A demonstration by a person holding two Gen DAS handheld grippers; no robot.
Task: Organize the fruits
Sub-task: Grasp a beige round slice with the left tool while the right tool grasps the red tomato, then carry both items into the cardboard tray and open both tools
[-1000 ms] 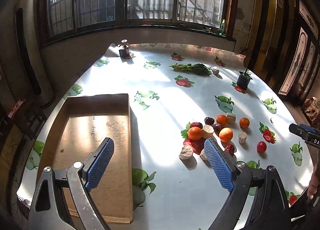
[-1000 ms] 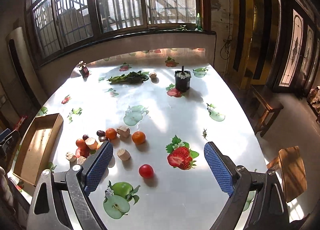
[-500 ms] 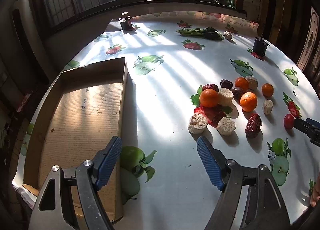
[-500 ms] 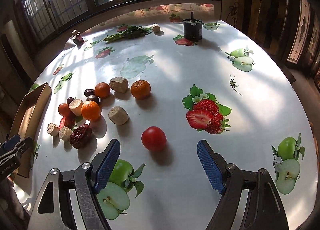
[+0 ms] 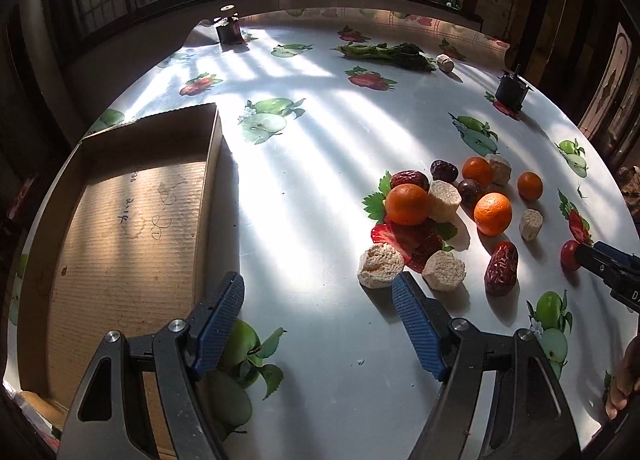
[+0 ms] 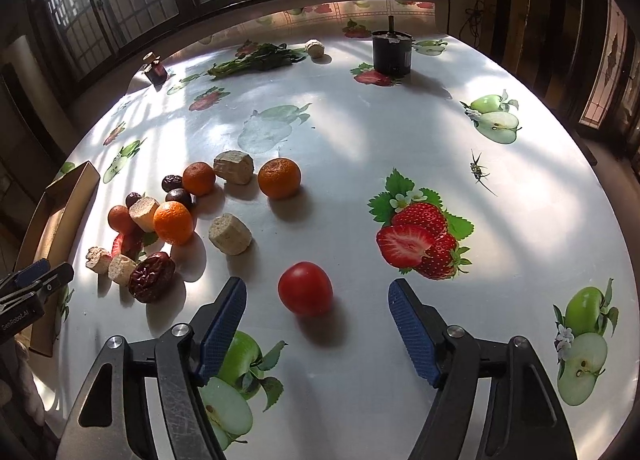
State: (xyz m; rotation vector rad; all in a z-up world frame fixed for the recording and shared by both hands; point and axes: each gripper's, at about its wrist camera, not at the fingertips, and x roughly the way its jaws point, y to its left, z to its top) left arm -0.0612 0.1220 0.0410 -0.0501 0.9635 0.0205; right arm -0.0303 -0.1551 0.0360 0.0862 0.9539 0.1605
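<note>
Hovering low over the bench (image 6: 360, 139) with its blue-padded jaws spread wide and empty, the right claw (image 6: 316, 306) frames a small, glossy red tomato (image 6: 305, 288). The tomato sits on the shiny fruit-printed oilcloth just ahead of the gap between the jaws, nearer the left-hand pad, touching neither. It stands apart from the main fruit heap, which lies to the tomato's left: round orange tangerines (image 6: 173, 222), wrinkled dark-red dried dates (image 6: 151, 277) and pale beige cut chunks (image 6: 230, 234).

By my judgement the tomato is light, smooth and round — likely to roll on the slick cloth if one pad nudges it before the other. Its skin looks taut and thin, so a hard squeeze could bruise or split it. The safest hold is across its widest middle, with both ribbed pads meeting it at once and only gentle pressure.

The left claw (image 5: 318, 304) is also spread apart and holds nothing. It hangs between the shallow brown cardboard tray (image 5: 120, 219), far to the tomato's left, and the nearest beige chunk. That tray is the probable home for the fruit. The tangerines should be firmer and more forgiving; the dates are soft, perhaps tacky.
</note>
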